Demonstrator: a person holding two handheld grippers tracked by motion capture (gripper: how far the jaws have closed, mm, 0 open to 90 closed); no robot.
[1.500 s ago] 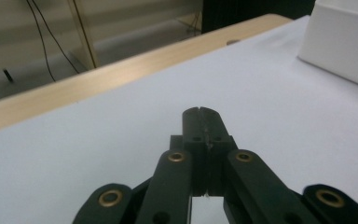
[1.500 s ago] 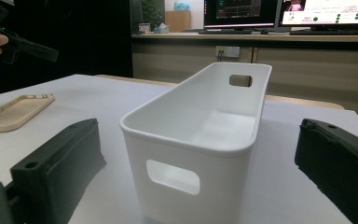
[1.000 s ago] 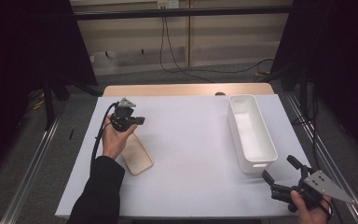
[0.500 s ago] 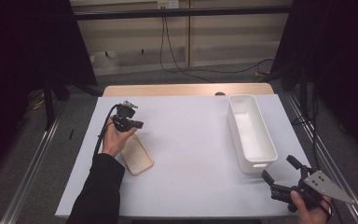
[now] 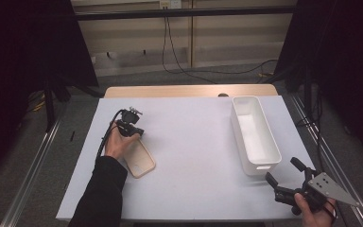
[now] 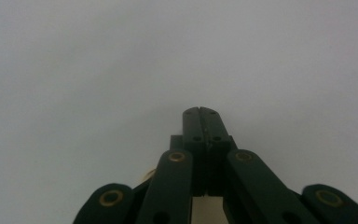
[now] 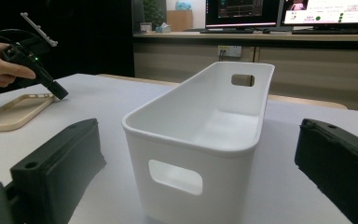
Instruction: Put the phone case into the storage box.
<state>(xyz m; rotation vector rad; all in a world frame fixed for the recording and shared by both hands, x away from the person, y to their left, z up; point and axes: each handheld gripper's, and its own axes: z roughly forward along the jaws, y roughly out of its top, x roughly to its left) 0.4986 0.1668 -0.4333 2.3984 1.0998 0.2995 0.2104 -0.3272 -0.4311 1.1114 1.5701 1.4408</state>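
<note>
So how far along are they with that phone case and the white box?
Barely begun, it seems. Nothing looks finished: the white bin sits empty and the beige phone case lies flat on the table. In hand: the left gripper, jaws shut on nothing, hangs by the case's far end. The right gripper waits open near the bin. Left, probably: grasping the case and moving it.

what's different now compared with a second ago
The left gripper, jaws shut and holding nothing, has dipped slightly toward the table beside the phone case. The case, the white bin and the open right gripper stayed put.
</note>
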